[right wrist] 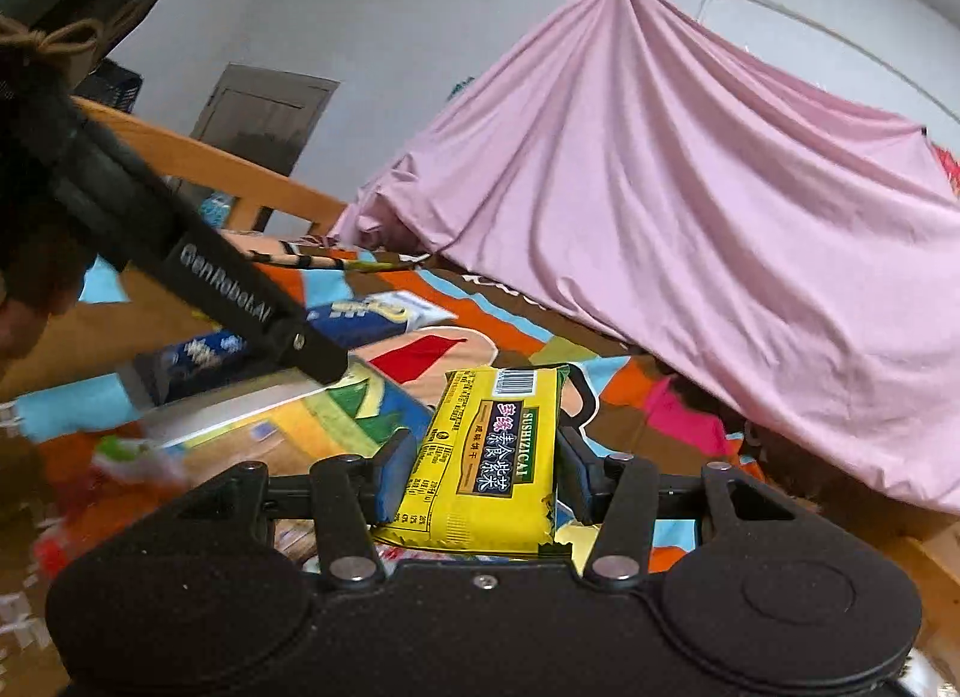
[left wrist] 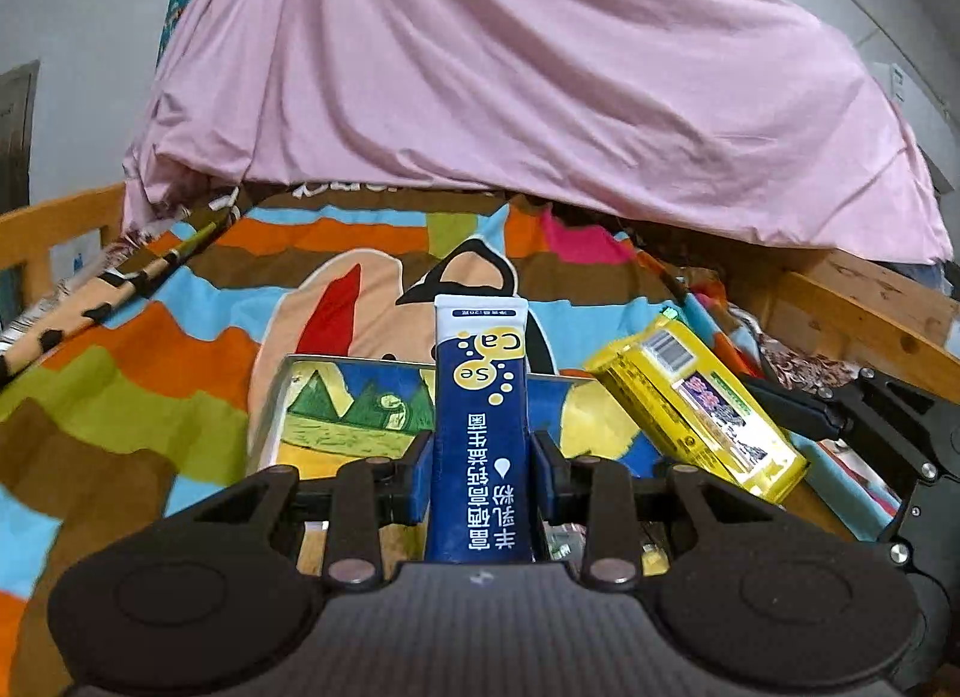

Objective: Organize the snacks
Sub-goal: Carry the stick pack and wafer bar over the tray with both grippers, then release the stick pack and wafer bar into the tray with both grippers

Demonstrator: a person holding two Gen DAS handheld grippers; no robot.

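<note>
My left gripper (left wrist: 482, 472) is shut on a tall blue and white snack sachet (left wrist: 480, 397), held upright above a metal tray (left wrist: 282, 397) with a painted picture inside. A yellow biscuit packet (left wrist: 702, 403) shows to the right of it, carried by the other gripper's black frame. In the right wrist view my right gripper (right wrist: 483, 472) is shut on that yellow biscuit packet (right wrist: 492, 457), lifted over the colourful blanket (right wrist: 630, 391). The left gripper's black body (right wrist: 198, 271) crosses the left of that view, with the blue sachet (right wrist: 360, 313) beyond it.
A pink sheet (left wrist: 510, 67) hangs like a tent over the far side of the bed. Wooden bed rails (left wrist: 870, 301) run along both sides. Loose snack wrappers (right wrist: 138, 457) lie blurred on the blanket at the lower left of the right wrist view.
</note>
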